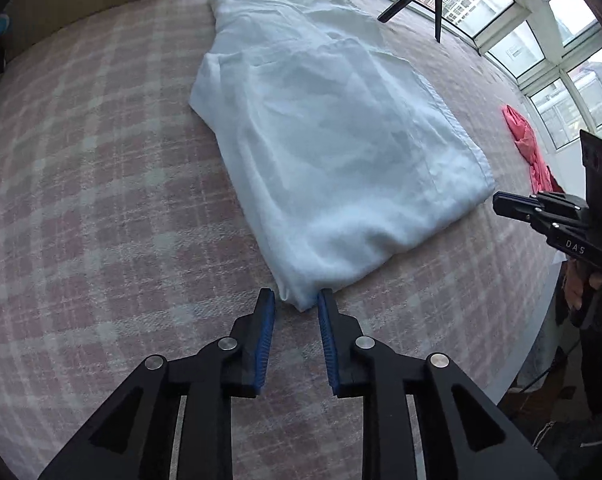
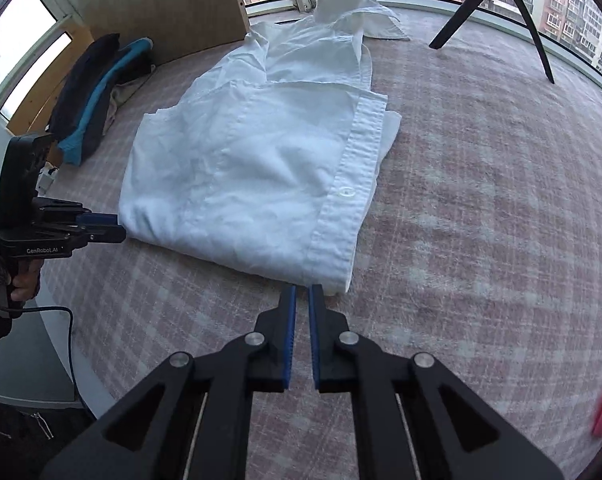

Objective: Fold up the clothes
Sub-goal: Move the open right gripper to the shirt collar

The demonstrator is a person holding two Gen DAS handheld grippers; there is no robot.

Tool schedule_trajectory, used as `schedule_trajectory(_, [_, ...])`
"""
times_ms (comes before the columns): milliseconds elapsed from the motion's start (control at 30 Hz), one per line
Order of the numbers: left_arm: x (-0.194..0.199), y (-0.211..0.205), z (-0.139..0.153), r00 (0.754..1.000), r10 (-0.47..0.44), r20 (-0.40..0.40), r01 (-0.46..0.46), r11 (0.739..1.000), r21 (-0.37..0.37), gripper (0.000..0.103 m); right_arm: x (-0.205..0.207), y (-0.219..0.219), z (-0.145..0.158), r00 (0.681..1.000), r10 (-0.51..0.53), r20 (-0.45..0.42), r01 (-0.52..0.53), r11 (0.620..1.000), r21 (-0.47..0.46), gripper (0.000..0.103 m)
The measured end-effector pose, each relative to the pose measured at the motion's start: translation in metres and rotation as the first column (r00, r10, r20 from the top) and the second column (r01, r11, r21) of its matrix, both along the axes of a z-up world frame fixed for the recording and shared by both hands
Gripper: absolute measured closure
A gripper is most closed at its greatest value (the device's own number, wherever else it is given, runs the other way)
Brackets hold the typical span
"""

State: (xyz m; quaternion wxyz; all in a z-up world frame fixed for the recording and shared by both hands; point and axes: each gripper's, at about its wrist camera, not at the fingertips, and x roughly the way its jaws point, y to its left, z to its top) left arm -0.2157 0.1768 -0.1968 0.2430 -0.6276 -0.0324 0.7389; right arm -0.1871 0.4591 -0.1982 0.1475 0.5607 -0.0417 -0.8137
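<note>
A white button shirt lies folded lengthwise on the pink plaid bed cover, collar at the far end. My left gripper is open, its blue pads on either side of the shirt's near left corner. My right gripper is narrowly open at the near right corner of the shirt, just beside the button placket; no cloth is clearly pinched between its pads. The right gripper also shows in the left wrist view, and the left gripper in the right wrist view.
A pink garment lies at the right edge of the bed. A black tripod stands at the far side by the windows. Dark and teal clothes lie at the far left beside a wooden board.
</note>
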Motion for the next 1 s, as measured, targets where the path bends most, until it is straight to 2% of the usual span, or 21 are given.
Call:
schedule_trajectory(100, [-0.002,-0.003,-0.003,1.0,0.019,0.019,-0.019,1.0,0.017,0.095,-0.006,-0.006,-0.007,1.0,0.017,0.007,-0.018,1.0,0.02,0.096])
schedule_trajectory(200, [0.003,0.006,0.001,0.999,-0.029,-0.023,0.027,0.998,-0.06,0.095,-0.011,-0.007,-0.021,0.999,0.025,0.04,-0.027,0.997,0.07,0.097])
schedule_trajectory(300, [0.009,0.009,0.015,0.996,-0.062,-0.058,0.054,0.991,-0.125,0.096,-0.01,-0.004,-0.012,0.999,0.029,0.03,-0.031,0.997,0.065,0.097])
schedule_trajectory(433, [0.007,0.016,0.048,0.989,-0.048,-0.142,0.043,0.998,-0.043,0.098,-0.007,-0.012,0.013,0.998,0.049,-0.041,-0.047,0.998,0.038,0.097])
schedule_trajectory(500, [0.002,0.033,0.051,0.981,-0.077,-0.179,0.075,0.997,-0.018,0.096,-0.011,-0.019,0.019,0.997,0.056,-0.062,-0.055,0.998,0.016,0.097])
schedule_trajectory(600, [-0.013,0.047,0.029,0.982,-0.094,-0.162,0.086,0.995,-0.058,0.095,-0.021,-0.024,0.01,0.997,0.062,-0.054,-0.061,0.998,0.022,0.097])
schedule_trajectory(700, [-0.02,0.05,0.0,0.988,-0.107,-0.11,0.096,0.991,-0.095,0.097,-0.024,-0.023,-0.004,0.998,0.062,-0.021,-0.061,0.997,0.039,0.097])
schedule_trajectory(767, [-0.021,0.046,0.002,0.989,-0.101,-0.104,0.093,0.992,-0.08,0.099,-0.025,-0.023,-0.011,0.998,0.058,-0.005,-0.058,0.998,0.031,0.097])
schedule_trajectory(867, [-0.018,0.04,0.021,0.991,-0.087,-0.101,0.083,0.996,-0.043,0.1,-0.023,-0.019,-0.006,0.999,0.041,0.008,-0.041,0.999,0.01,0.097])
schedule_trajectory(1000, [-0.008,0.032,0.08,0.984,-0.095,-0.149,0.097,0.995,0.007,0.099,-0.009,-0.011,0.043,0.998,0.04,-0.037,-0.042,0.999,-0.029,0.097])
